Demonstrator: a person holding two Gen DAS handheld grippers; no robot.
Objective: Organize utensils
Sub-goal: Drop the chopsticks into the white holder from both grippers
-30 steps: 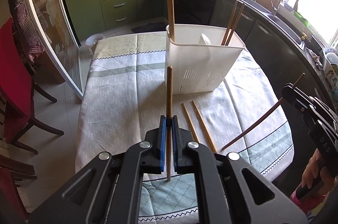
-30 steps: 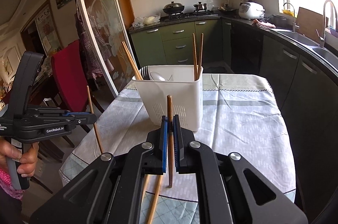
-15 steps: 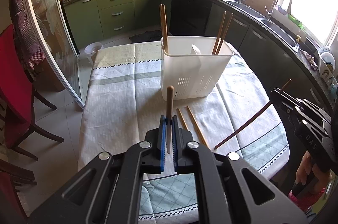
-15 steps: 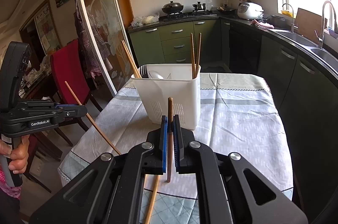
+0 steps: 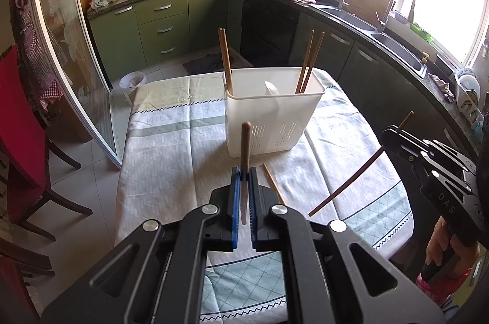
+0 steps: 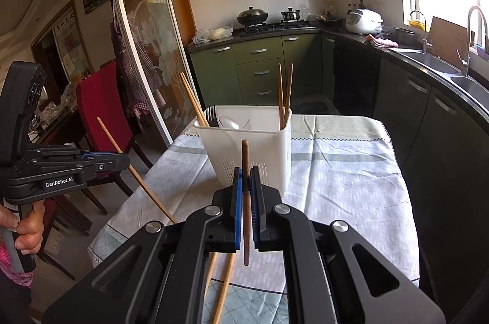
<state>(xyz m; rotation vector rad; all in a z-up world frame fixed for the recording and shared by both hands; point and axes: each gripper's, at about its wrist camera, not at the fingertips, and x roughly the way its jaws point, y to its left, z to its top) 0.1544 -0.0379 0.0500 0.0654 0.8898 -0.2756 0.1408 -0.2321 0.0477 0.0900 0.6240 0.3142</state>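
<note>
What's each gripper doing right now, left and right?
Left gripper: shut on a chopstick.
Right gripper: shut on a dark chopstick.

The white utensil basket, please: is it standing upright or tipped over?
Upright: the basket stands on the tablecloth, chopsticks poking out above.

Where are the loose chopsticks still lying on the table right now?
Two loose chopsticks lie on the tablecloth in front of the white utensil holder, just below the right tool; the left wrist view shows one.
</note>
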